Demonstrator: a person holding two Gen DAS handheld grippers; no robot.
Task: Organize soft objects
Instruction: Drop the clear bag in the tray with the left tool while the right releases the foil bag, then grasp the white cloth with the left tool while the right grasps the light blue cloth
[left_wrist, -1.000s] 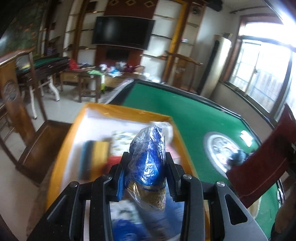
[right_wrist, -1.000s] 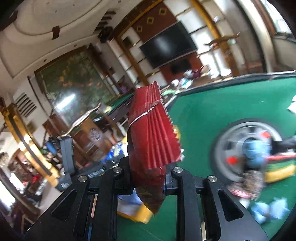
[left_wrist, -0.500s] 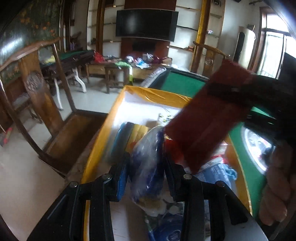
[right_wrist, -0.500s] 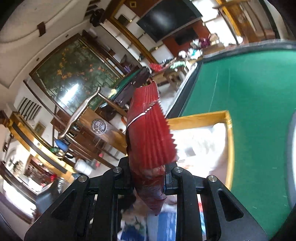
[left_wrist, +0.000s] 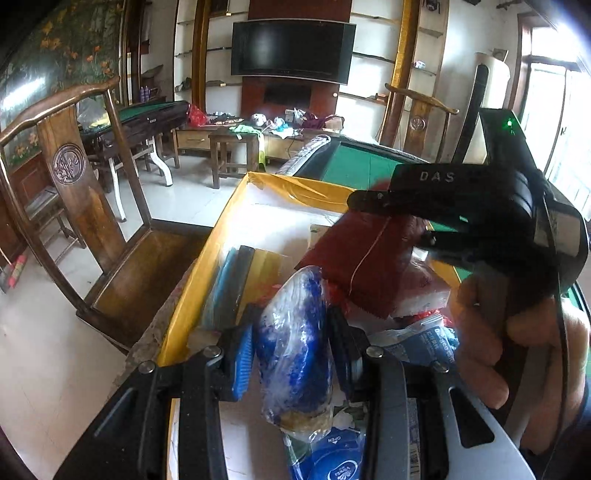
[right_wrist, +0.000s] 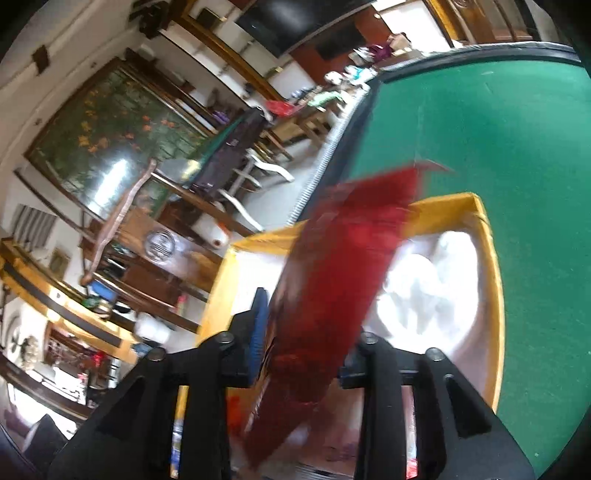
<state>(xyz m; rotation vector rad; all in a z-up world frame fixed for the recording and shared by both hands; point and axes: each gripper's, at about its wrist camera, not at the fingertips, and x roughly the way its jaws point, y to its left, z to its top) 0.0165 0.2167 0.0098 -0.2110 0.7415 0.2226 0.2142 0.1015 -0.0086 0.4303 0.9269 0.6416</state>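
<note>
On the left, the left tongs (left_wrist: 293, 356) are clenching a clear bag with blue print (left_wrist: 295, 347), holding it upright low over the near end of the yellow-rimmed box (left_wrist: 225, 218), which is sitting at the edge of the green worktop (left_wrist: 354, 168); compared with a second ago they are sitting a little lower and closer over the contents, with the grip unchanged. Under and around the bag, other soft packets are already lying in the box: a flat blue and yellow pack (left_wrist: 236, 280) against the left wall, a pale blue wrapper (left_wrist: 421, 343) and a round blue tub lid (left_wrist: 334, 459) nearer the camera. Moving right, the big change is showing: the right tongs (right_wrist: 303, 360), which half a second ago were pinching the pleated red packet (right_wrist: 332, 280) above the box, have just been opening, and the packet is now slipping between the parted pads, blurred and tilting toward the white floor of the box. From the left wrist view the same red packet (left_wrist: 365, 262) is lying slanted across the pile, just beneath the right tongs (left_wrist: 391, 218) held by a hand (left_wrist: 517, 350). I judge that the red packet is being released into the box, so that item is nearly stowed, while the blue-printed bag is not yet let go and probably goes next; the crowded pile may let it slide off.
</note>
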